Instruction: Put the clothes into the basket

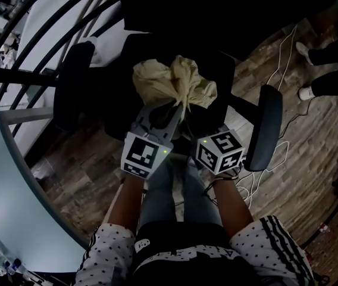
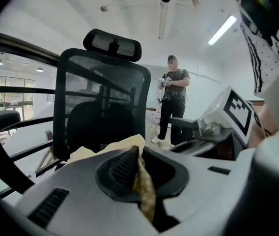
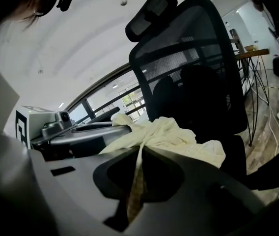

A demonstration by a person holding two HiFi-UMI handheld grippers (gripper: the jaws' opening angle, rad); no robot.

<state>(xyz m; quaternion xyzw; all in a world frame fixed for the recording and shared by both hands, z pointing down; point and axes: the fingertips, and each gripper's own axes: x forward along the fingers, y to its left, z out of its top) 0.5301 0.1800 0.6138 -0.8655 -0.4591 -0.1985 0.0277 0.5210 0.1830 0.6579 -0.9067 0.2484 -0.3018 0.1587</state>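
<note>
Left claw (image 2: pixel 138 156), right claw (image 3: pixel 139 154) on one garment (image 1: pixel 175 79)

Office, mesh swivel chair (image 2: pixel 102 97) with headrest; strip ceiling light (image 2: pixel 223 29), big windows (image 2: pixel 11 91), wood-plank floor (image 1: pixel 312 159)

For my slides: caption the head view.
Left gripper and right gripper pinch a cream garment over a black chair.

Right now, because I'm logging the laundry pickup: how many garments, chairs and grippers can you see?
Cream crumpled cloth garment: 1
Black mesh office chair: 1
Grey two-jaw grippers: 2, the left gripper and the right gripper, both shut on the garment
Total: 4
</note>
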